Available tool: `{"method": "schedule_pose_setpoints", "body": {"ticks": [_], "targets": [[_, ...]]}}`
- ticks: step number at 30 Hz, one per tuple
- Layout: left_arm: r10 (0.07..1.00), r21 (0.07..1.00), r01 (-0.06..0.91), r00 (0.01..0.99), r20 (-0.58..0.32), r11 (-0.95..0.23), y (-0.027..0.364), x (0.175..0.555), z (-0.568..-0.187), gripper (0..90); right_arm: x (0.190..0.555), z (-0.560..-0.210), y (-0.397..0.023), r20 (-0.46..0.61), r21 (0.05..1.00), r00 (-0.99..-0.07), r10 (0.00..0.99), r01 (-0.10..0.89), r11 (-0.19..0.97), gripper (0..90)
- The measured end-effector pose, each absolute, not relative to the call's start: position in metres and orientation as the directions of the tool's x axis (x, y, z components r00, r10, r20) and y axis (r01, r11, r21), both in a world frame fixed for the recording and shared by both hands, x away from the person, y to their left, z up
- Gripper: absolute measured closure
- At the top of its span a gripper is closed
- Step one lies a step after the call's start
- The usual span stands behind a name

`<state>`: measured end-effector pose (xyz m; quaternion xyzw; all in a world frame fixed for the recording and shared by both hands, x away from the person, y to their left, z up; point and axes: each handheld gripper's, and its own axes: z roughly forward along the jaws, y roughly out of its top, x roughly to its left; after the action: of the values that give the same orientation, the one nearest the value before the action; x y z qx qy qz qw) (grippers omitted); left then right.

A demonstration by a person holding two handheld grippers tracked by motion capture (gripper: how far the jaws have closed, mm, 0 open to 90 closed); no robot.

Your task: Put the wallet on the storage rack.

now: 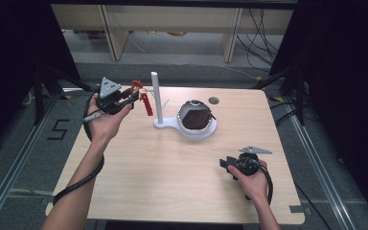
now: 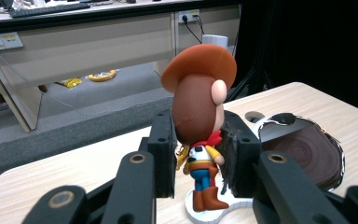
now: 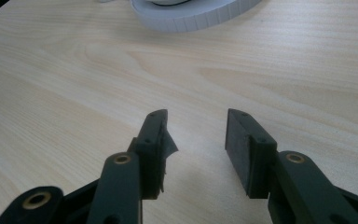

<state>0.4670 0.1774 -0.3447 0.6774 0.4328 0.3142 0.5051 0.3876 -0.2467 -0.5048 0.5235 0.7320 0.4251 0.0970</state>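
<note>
Nearest the person, the right hand-held gripper lies low on the worktop, on the near side of the white stand and off to the right of it; its jaws are spread with nothing between them, bare wood showing through the gap in the right gripper view. It looks parked, waiting. Farther in sits the white stand itself, a round ribbed base with a thin upright post rising from its left lobe; a dark brown pad with a silvery edge fills the round part. To the left of the post and raised off the wood, the left hand-held gripper pinches a cowboy figurine at the head and shoulders, pads pressed against both sides; in the left gripper view the figure stands upright, brown hat on top, with a small white base under its boots. A red strap or tag hangs just beside the figurine, between it and the post; what it belongs to I cannot tell. Beyond the stand a small dark disc is set in the wood near the far edge. Judgement: the pick-up is done and the figure is in transit; setting it down at or on the stand, and letting go, appear to remain.
</note>
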Motion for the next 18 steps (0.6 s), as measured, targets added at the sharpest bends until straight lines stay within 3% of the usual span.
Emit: {"method": "schedule_pose_setpoints", "body": {"ticks": [13,18], "targets": [[0.925,0.949,0.303,0.378,-0.043,-0.08,0.183,0.485,-0.356,68.2,0.389,-0.506,-0.246,0.315,0.726,-0.431,0.845,0.684,0.078,59.5],[0.917,0.955,0.277,0.398,-0.012,-0.108,0.178,0.479,-0.348,68.2,0.388,-0.505,-0.248,0.314,0.718,-0.43,0.846,0.691,0.085,59.5]]}}
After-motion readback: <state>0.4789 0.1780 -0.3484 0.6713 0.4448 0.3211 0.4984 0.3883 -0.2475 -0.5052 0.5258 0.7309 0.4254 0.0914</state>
